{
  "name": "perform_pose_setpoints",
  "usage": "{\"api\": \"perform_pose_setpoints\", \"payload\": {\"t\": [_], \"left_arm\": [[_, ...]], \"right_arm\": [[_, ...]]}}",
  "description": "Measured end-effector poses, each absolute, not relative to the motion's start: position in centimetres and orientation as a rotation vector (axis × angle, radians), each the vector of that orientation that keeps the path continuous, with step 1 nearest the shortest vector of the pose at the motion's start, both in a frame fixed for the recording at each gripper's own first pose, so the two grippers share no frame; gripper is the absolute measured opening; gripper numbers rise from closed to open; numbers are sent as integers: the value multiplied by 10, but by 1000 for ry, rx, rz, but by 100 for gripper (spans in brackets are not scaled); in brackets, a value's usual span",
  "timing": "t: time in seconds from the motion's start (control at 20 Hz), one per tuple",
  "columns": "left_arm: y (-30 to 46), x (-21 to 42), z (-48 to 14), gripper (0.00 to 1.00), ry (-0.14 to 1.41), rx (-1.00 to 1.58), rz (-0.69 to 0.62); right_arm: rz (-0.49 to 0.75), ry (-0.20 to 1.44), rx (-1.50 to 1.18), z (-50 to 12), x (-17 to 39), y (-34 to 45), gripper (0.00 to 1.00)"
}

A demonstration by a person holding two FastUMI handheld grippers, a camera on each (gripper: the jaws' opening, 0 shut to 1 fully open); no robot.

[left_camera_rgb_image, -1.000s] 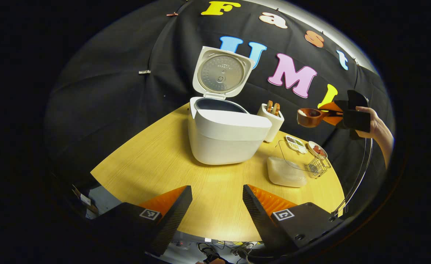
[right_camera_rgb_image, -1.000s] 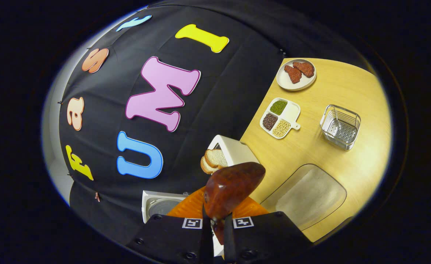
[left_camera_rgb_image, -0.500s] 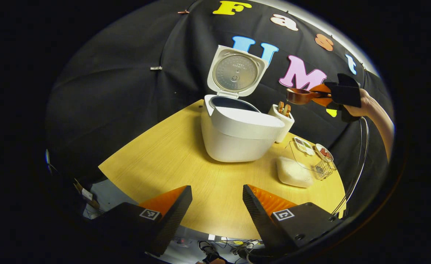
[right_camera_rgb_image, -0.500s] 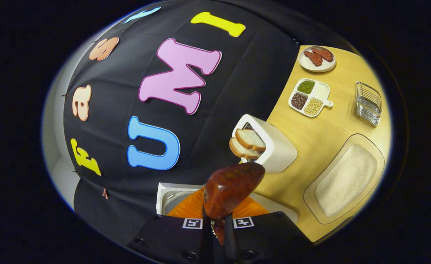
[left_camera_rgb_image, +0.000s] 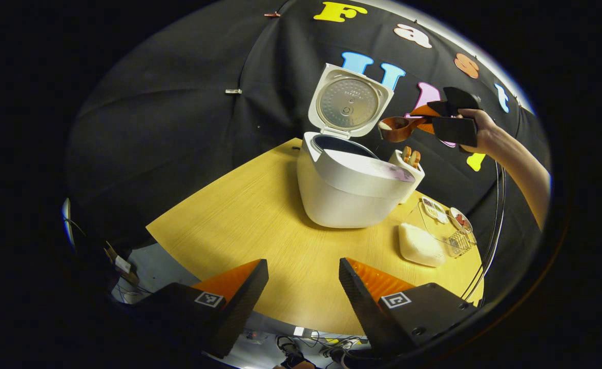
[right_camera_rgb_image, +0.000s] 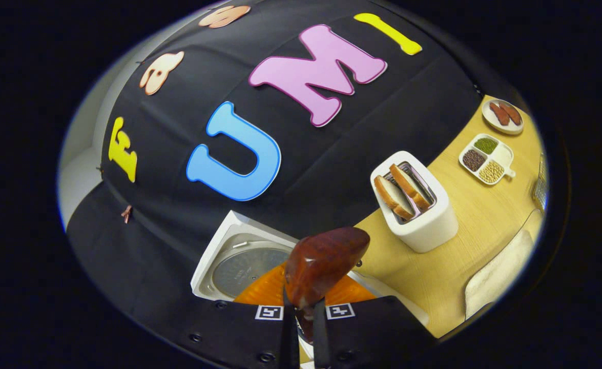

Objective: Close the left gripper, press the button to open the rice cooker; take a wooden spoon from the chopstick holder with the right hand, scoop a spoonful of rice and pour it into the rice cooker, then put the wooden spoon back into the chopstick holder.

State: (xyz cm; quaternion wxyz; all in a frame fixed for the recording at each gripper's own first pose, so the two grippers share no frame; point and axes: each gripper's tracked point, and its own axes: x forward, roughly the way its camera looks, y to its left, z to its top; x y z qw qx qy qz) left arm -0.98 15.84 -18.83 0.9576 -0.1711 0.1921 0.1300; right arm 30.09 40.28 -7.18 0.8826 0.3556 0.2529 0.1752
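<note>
Round yellow wooden table [left_camera_rgb_image: 260,225]; white open-lidded rice cooker [left_camera_rgb_image: 352,189] at 1 o'clock. Right tongs [right_camera_rgb_image: 301,307] pinching stiff, light brown wooden spoon [right_camera_rgb_image: 324,264] by handle; keep level. Left tongs [left_camera_rgb_image: 303,287] spread, empty.

Even overhead light, fairly bright. Worktop [left_camera_rgb_image: 239,215] well lit, with a soft glare patch near its front edge by the left gripper [left_camera_rgb_image: 303,287]. Cooker [left_camera_rgb_image: 352,189] casts a short soft shadow at its base; toaster [right_camera_rgb_image: 423,215] does the same in the right gripper view. Black cloth soaks up light, folds barely visible. Strong fisheye bend: worktop edge curves, things near the rim squashed and dim. Centre sharp in both views. Spoon [right_camera_rgb_image: 324,264] close to the lens, slightly soft, with small highlights.
</note>
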Motion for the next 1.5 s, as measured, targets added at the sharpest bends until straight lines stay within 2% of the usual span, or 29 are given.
{"api": "perform_pose_setpoints", "payload": {"t": [0.5, 0.95, 1.2, 1.4, 1.5], "left_arm": [[164, -22, -201, 96, 410, -354, 281], [156, -23, -205, 96, 425, -334, 277], [156, -22, -204, 96, 427, -334, 275], [154, -22, -203, 96, 428, -333, 279], [153, -22, -202, 96, 424, -324, 277]], "right_arm": [[540, 327, 319, -81, 294, 455, 15], [675, 226, 104, -91, 283, 489, 15], [830, 112, -91, -94, 256, 519, 15], [908, 80, -201, -106, 236, 528, 15], [938, 58, -255, -112, 226, 533, 10]]}}
